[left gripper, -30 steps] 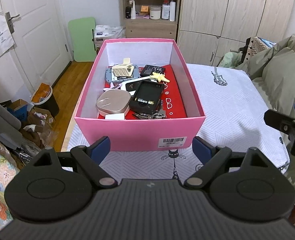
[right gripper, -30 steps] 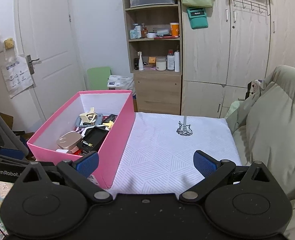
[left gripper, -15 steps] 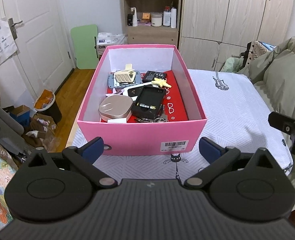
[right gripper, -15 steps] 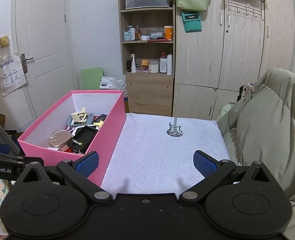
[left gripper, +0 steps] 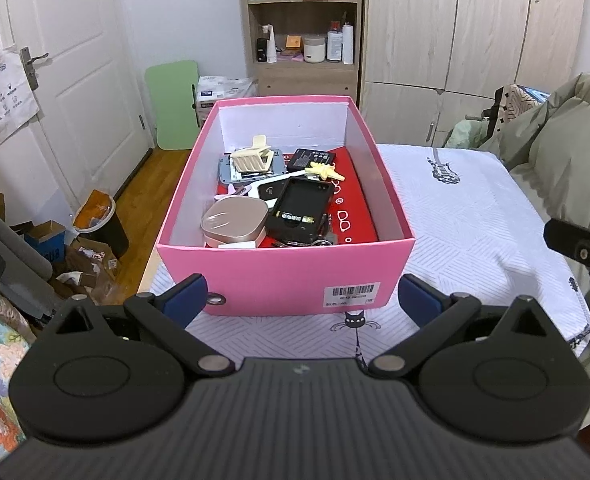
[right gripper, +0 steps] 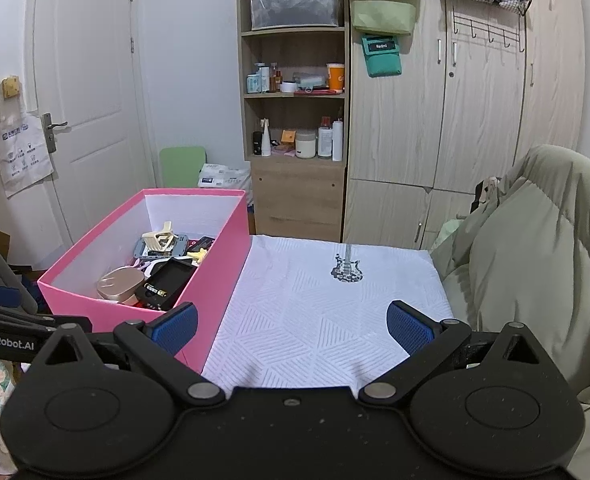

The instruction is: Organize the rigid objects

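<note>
Left gripper (left gripper: 301,300) spread wide, empty; pink box (left gripper: 279,276) just ahead, untouched.

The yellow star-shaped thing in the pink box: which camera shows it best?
The left wrist view. It looks down into the pink box, so the yellow star-shaped piece shows whole, lying beside a black device. In the right wrist view the star is small, seen from the side, and partly cut off by the box's wall.
</note>
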A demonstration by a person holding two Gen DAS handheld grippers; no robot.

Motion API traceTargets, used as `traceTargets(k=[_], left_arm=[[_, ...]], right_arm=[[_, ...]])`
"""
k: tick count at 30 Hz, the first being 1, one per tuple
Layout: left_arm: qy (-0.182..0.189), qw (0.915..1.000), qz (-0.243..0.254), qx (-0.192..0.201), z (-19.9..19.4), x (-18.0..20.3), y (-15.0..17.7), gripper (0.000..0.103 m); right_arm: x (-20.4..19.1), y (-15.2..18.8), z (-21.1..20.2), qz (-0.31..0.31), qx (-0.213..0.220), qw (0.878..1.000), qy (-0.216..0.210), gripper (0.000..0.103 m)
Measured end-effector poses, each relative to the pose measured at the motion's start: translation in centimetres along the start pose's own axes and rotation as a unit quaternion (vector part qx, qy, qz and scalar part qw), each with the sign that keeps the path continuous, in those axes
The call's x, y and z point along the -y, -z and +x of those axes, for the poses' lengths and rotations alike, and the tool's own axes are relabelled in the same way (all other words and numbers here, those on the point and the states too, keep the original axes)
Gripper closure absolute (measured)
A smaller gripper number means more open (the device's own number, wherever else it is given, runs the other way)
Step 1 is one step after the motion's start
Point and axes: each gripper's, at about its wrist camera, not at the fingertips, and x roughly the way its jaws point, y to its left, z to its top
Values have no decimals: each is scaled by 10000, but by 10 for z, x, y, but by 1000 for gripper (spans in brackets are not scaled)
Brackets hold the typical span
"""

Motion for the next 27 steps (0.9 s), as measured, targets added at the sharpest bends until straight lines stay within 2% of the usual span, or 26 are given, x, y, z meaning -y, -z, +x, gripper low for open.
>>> traceTargets(k=[9, 27], left_arm=[[-25, 9999, 51, 110, -4, 2, 2, 0], [-63, 9997, 44, 250, -10, 1, 5, 0]], right_arm=[[-3, 2, -7, -86, 192, 9997, 158, 1], [-6, 4, -10, -128, 267, 9993, 212, 1]])
